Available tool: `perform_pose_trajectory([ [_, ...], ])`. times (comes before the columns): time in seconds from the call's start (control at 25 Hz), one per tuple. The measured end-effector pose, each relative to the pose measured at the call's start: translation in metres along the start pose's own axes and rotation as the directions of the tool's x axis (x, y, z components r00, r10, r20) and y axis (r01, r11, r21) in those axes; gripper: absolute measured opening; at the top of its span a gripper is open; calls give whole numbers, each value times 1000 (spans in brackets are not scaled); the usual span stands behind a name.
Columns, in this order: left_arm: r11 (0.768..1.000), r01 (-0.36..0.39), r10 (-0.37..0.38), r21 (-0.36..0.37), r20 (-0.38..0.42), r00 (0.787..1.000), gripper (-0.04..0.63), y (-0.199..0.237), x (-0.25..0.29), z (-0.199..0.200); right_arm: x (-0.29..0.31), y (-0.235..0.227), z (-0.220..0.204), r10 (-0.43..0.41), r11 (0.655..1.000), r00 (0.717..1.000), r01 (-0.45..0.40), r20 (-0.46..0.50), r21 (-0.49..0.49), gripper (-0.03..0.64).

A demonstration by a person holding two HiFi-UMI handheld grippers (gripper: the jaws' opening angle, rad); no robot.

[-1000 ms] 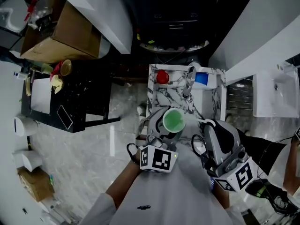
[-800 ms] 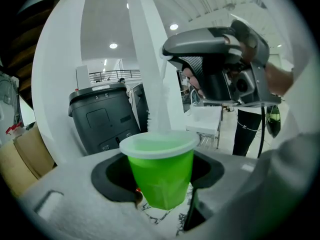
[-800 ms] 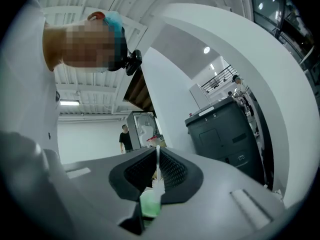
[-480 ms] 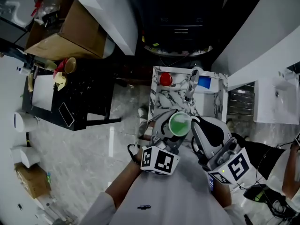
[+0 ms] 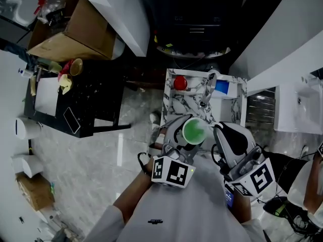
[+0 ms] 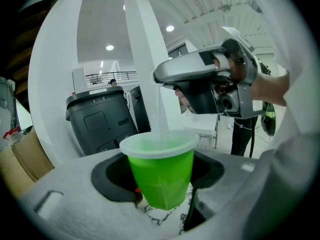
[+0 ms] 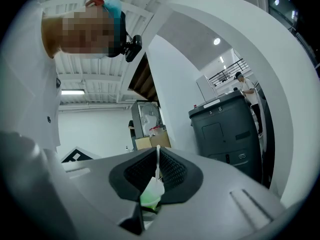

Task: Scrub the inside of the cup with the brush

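Cup (image 5: 193, 130) shifted right, brush (image 7: 158, 160) head obscured inside, handle faint

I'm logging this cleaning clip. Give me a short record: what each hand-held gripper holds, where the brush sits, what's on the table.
left hand-held gripper: shut on the green cup, mouth up
right hand-held gripper: shut on the brush handle, above the cup
brush: handle runs down into the cup's mouth
table: marble-patterned, below the cup, bearing a red item and a blue item
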State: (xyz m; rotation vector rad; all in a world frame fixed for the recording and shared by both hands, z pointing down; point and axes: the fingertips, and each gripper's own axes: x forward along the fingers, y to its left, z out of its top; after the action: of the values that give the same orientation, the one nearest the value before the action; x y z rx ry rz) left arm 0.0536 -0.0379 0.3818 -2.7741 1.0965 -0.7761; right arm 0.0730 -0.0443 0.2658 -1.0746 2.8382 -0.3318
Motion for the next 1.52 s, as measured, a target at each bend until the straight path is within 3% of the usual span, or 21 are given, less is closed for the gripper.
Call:
perform_pose_trajectory([
  [0.24,1000,-16,16,3,1,1000,285,7,2,0,-8,1,-3,2,1000,999,-2,-34,10,23],
  [0.6,999,-32,32,-7,-7,999,285,12,2,-4,-6,20,-8,85,996,994,-83,-70,30,22],
  [0.96,999,-36,36,-16,-11,999,285,11,3,-4,10,45,0,169,983,985,-166,-32,78,23],
  [1.52,1000,4,-4,13,-7,1000,285,-9,1,-1,19,25,8,88,996,996,-88,14,-25,21],
])
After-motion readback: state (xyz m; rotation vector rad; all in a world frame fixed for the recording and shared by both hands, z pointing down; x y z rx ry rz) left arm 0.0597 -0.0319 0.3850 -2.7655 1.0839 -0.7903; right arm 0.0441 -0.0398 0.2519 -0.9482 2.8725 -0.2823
